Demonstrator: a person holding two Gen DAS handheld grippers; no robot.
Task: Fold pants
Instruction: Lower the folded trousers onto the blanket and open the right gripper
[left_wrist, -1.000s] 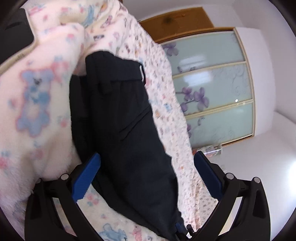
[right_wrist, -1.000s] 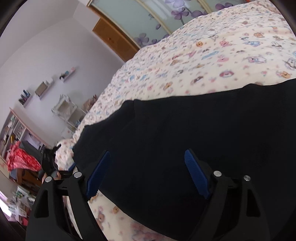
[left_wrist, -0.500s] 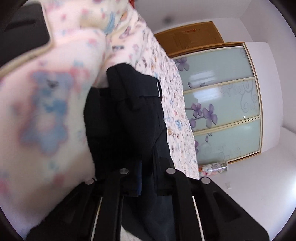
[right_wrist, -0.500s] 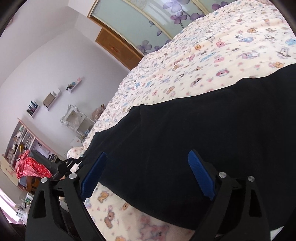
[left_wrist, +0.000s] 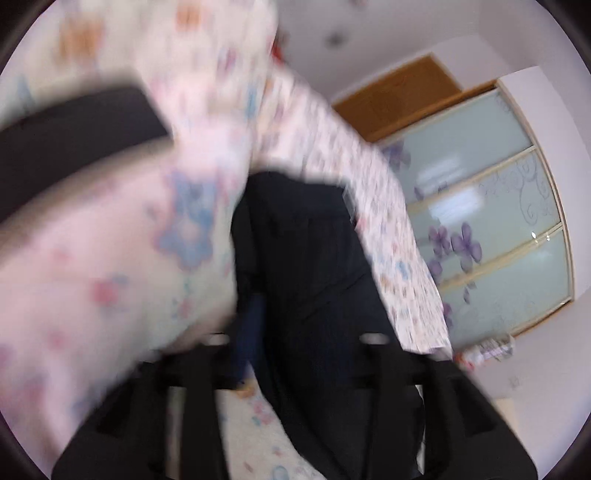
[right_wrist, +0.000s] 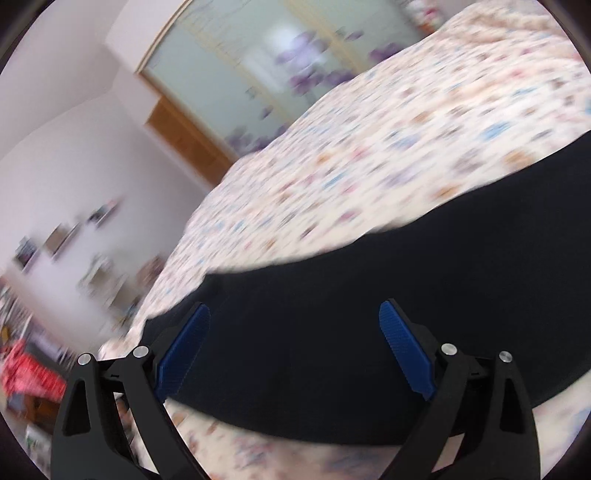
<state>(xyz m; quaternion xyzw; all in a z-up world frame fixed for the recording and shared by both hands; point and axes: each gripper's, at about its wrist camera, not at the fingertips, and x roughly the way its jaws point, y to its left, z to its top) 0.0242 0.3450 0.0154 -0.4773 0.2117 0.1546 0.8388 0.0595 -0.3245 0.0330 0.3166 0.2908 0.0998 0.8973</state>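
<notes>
Pants (right_wrist: 388, 332) lying across bed (right_wrist: 369, 155), open bedspread beyond far edge.
Black, flat; right gripper (right_wrist: 295, 354) jaws spread over them, left gripper (left_wrist: 295, 354) jaws pinching fabric.

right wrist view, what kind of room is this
Most likely a home bedroom: a bed with a cartoon-print bedspread, sliding wardrobe doors with purple flowers, and black pants laid out on it.
</notes>
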